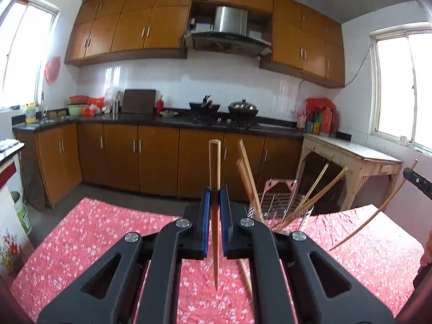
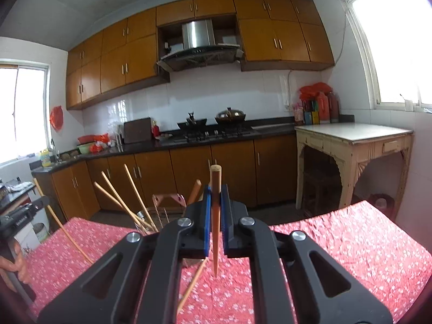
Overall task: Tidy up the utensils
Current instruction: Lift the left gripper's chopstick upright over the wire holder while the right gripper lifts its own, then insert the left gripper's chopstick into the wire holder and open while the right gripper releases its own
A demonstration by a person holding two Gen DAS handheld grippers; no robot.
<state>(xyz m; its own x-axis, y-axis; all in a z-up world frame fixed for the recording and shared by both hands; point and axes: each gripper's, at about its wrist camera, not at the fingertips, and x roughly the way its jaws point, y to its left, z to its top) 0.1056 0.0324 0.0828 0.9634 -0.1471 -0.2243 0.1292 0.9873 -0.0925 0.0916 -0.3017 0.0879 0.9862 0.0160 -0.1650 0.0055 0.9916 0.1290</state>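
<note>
- Left gripper [image 1: 215, 197] is clamped on an upright chopstick [image 1: 215, 178] — tip down, above the red floral tablecloth [image 1: 102, 232].
- Right gripper [image 2: 215, 197] likewise pinches its own chopstick [image 2: 215, 189].
- Wire holder [image 1: 280, 205] just beside already carries several sticks; one loose chopstick [image 2: 193, 286] lies below — roughly midway, I judge.

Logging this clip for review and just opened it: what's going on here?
A person is sorting chopsticks at a table with a red floral cloth. Each hand works a pair of tongs, and both are shut on one chopstick: the left tongs grip a wooden chopstick, and the right tongs grip another chopstick. A wire utensil holder on the table already has several chopsticks leaning in it. One loose chopstick lies on the cloth.
</note>
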